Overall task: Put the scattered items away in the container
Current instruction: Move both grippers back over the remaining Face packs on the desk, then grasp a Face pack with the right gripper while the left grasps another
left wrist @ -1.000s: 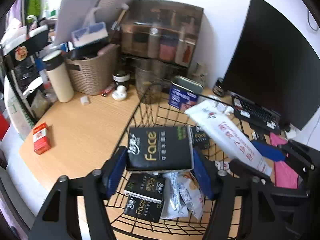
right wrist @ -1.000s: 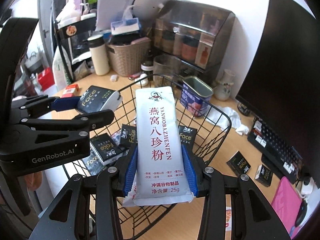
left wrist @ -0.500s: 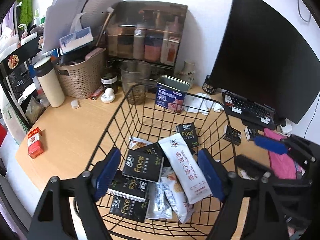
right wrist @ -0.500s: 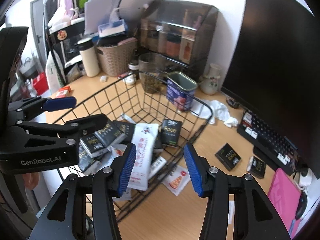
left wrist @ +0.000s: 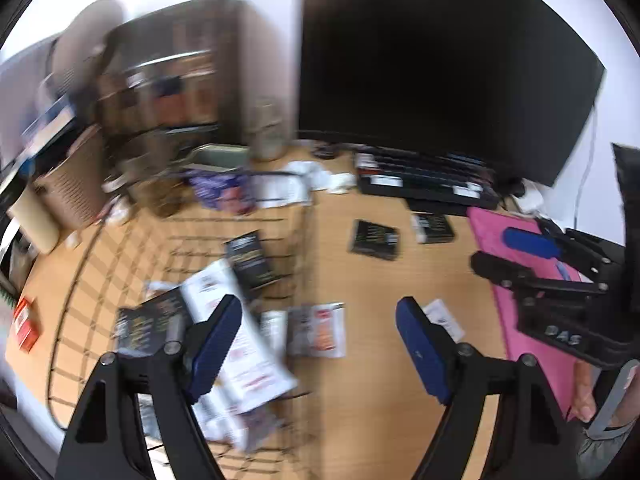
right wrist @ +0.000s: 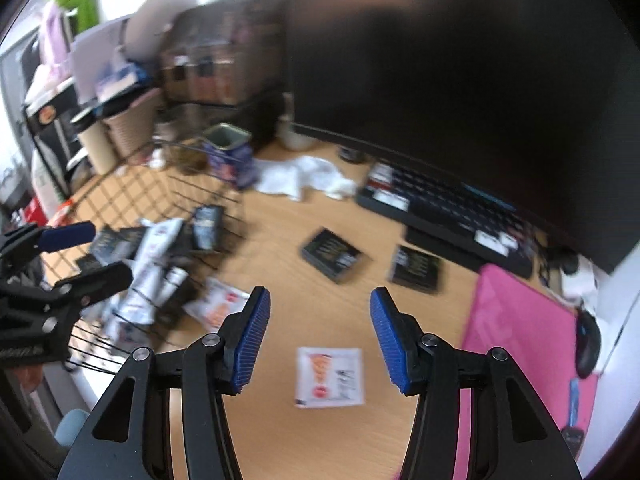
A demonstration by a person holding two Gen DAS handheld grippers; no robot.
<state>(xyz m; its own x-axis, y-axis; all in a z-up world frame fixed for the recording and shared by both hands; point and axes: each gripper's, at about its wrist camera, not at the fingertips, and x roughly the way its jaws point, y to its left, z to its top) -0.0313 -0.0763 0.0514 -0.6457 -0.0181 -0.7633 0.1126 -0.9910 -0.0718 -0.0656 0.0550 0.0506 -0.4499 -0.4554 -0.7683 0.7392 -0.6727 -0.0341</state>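
Both views are blurred. The right gripper (right wrist: 320,340) hangs over the wooden tabletop (right wrist: 280,248) with its jaws wide and empty. A small white sachet (right wrist: 330,376) lies flat just below and between them. Farther ahead lie two black packets (right wrist: 332,256), well apart from the jaws. The left gripper (left wrist: 320,344) also has wide, empty jaws. The wire basket (left wrist: 80,280) sits to their left, holding a long white pouch (left wrist: 240,332) and black packets. A keyboard (right wrist: 440,208) and monitor (right wrist: 460,80) stand beyond.
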